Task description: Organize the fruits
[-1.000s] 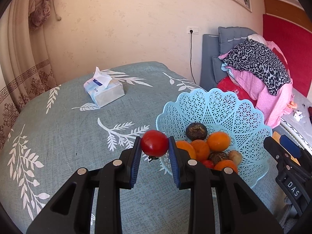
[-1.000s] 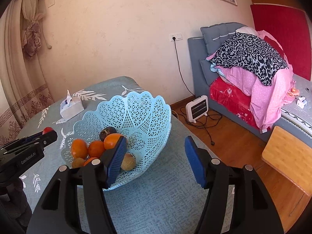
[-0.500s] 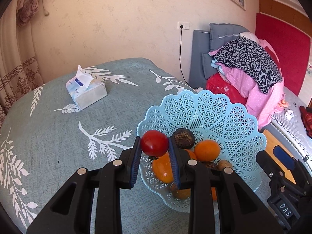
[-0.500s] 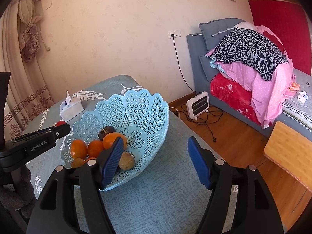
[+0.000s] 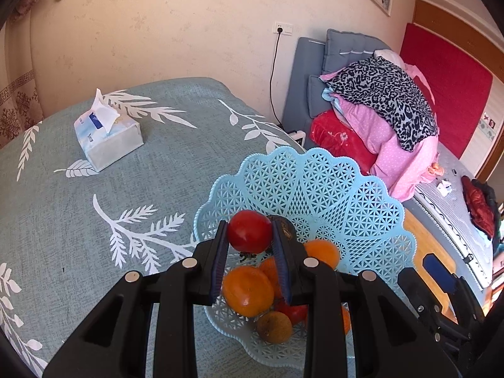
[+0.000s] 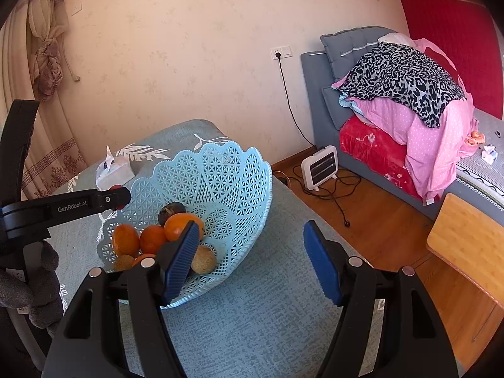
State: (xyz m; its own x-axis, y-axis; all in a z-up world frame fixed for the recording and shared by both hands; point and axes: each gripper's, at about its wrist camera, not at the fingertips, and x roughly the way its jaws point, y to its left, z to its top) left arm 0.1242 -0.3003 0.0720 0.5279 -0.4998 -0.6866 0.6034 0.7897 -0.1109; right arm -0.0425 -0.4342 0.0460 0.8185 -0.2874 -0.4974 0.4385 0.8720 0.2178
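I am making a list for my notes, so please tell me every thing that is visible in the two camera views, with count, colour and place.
tomato: 1, red, held over the basket's near rim
basket: 1, light blue lattice, on the table
oranges: at least 4, orange, inside the basket
brown fruits: 2 or 3, tan to dark brown, inside the basket
tissue pack: 1, white-blue, far side of the table
table: 1, grey-green leaf cloth
heater: 1, white, on the floor
blankets: pile, pink, red, leopard, on the bed
left gripper: black, closed on the tomato
right gripper: black, blue pads, open, empty
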